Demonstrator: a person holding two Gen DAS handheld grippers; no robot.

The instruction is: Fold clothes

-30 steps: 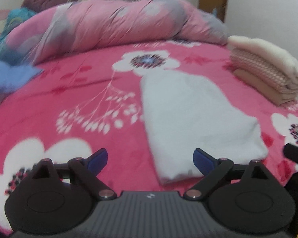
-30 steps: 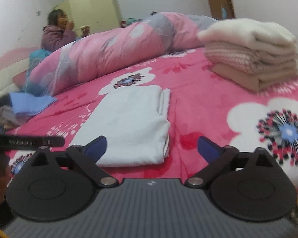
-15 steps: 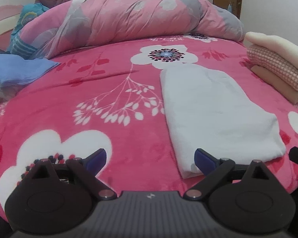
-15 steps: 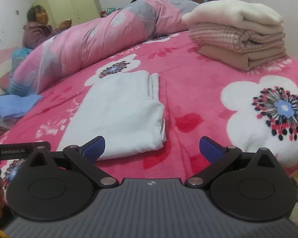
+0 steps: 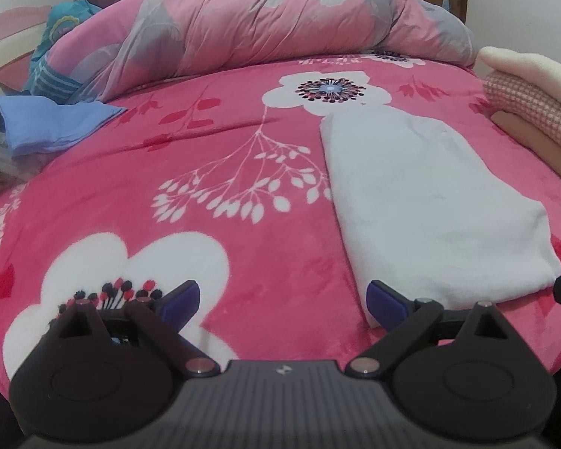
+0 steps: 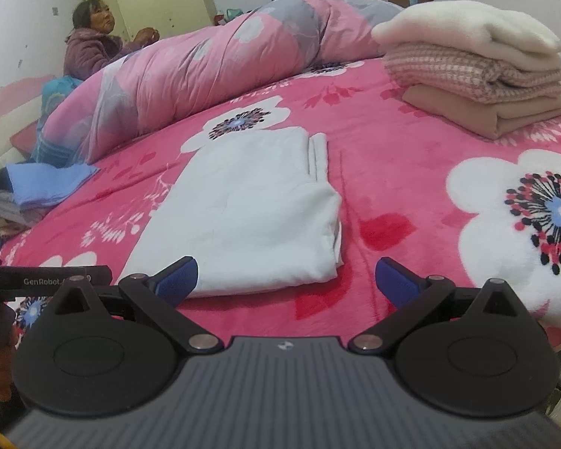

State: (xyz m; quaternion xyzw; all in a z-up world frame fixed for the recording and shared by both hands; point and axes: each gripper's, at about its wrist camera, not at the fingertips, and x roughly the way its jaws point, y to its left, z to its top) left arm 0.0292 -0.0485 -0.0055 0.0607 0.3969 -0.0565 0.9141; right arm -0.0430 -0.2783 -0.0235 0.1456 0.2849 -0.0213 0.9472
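Garment (image 6: 250, 209) lies folded at 12 o'clock; both released grippers (image 5: 282, 301) (image 6: 286, 275) may snag only its top layer, unfolding it.

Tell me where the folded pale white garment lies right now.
The folded pale white garment lies flat on the pink floral blanket, centre-left in the right wrist view, between the rolled pink quilt and both open grippers.

Right hand-held gripper (image 6: 286, 275) spread wide, empty; folded white garment (image 6: 250, 209) on pink bed (image 6: 411, 187) at 12 o'clock; folded stack (image 6: 475, 71) at 2 o'clock
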